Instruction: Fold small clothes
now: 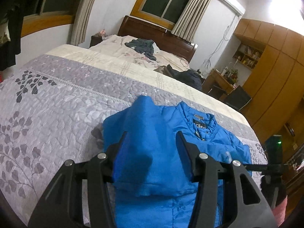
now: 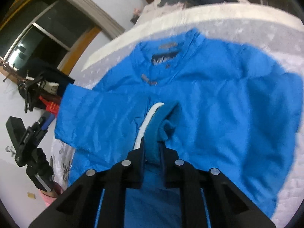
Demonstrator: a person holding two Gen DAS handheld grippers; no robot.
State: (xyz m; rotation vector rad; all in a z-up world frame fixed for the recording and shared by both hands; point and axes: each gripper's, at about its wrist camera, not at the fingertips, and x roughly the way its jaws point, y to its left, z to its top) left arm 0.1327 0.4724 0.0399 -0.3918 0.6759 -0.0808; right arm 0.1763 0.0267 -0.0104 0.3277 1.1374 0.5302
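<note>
One blue puffy jacket point(image 1: 218, 148) on bed point(image 1: 57, 102); left gripper point(image 1: 152, 152) spread wide, right gripper point(image 2: 152, 148) clamping blurred, probably cuff.

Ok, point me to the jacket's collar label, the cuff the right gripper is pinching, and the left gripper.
collar label point(image 1: 199, 125), left wrist view, on the dark patch inside the neck.
cuff point(image 2: 152, 133), right wrist view, on the teal band between the fingers.
left gripper point(image 1: 151, 135), left wrist view, midway between its spread fingertips.
</note>
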